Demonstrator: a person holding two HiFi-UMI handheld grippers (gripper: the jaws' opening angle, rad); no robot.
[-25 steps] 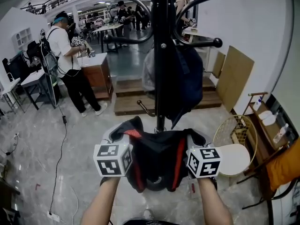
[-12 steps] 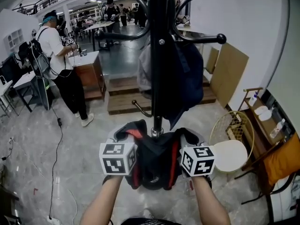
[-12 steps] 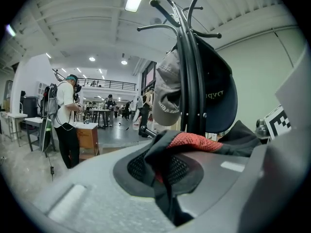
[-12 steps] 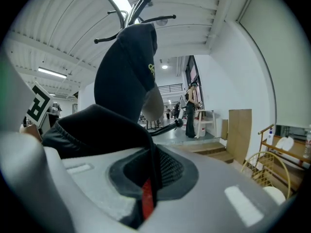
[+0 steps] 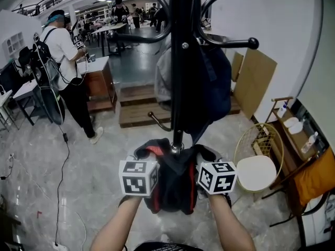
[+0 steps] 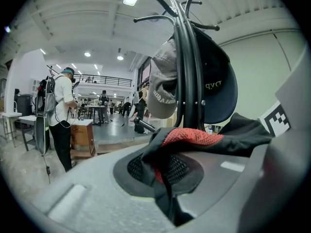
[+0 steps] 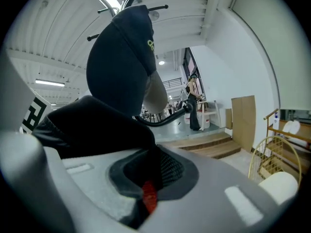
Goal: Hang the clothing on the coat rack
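A black coat rack [image 5: 180,61] stands straight ahead, with a dark blue cap [image 5: 214,82] and a grey cap [image 5: 163,77] on its hooks. A black garment with red trim [image 5: 175,179] is stretched between my two grippers, bunched against the foot of the pole. My left gripper [image 5: 151,158] is shut on the garment's left edge, and red mesh [image 6: 194,137] drapes over its jaws [image 6: 163,178]. My right gripper [image 5: 203,158] is shut on the right edge, where black cloth [image 7: 97,125] fills its jaws [image 7: 148,191]. A low hook [image 7: 170,118] juts out just beyond the cloth.
A person in a white shirt [image 5: 57,51] stands at the left beside a wooden cabinet [image 5: 97,85]. Wooden steps [image 5: 138,106] lie behind the rack. A wire basket with a white round seat [image 5: 259,163] and a shelf with bottles [image 5: 298,132] are at the right. A cable [image 5: 63,166] trails on the floor.
Both grippers have drawn closer together and nearer the pole, sinking a little, and the garment bunches up more. The person in the white shirt has shifted left.
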